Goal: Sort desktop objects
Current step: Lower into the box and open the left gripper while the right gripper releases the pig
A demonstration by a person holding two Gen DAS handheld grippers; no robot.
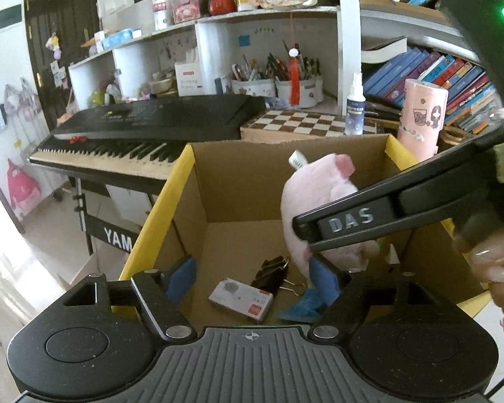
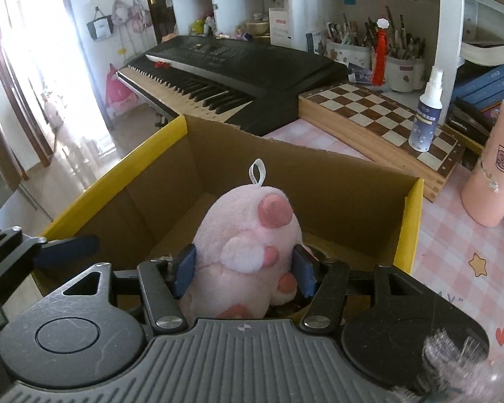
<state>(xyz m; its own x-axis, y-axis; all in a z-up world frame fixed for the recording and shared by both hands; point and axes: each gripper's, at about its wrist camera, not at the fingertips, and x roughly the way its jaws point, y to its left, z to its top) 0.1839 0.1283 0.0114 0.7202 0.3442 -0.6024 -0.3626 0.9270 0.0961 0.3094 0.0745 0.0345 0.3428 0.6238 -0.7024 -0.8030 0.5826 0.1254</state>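
A pink plush toy [image 2: 248,248] with a white loop tag hangs upright over an open cardboard box [image 2: 411,225] with yellow outer walls. My right gripper [image 2: 244,272] is shut on its lower body, a blue pad on each side. In the left wrist view the plush toy [image 1: 305,194] hangs inside the box's [image 1: 166,198] right half, with a black finger [image 1: 346,223] of the right gripper across it. My left gripper [image 1: 252,278] stands open over the box's near edge with nothing between its pads. On the box floor lie a small white card box [image 1: 241,299], black binder clips [image 1: 272,273] and a crumpled blue piece [image 1: 302,305].
A black keyboard [image 2: 238,67] stands behind the box. A chessboard [image 2: 379,117] with a spray bottle [image 2: 425,114] on it is at the back right. A pink cylinder [image 2: 490,174] stands on the checked tablecloth to the right. Shelves with pen pots and books line the back.
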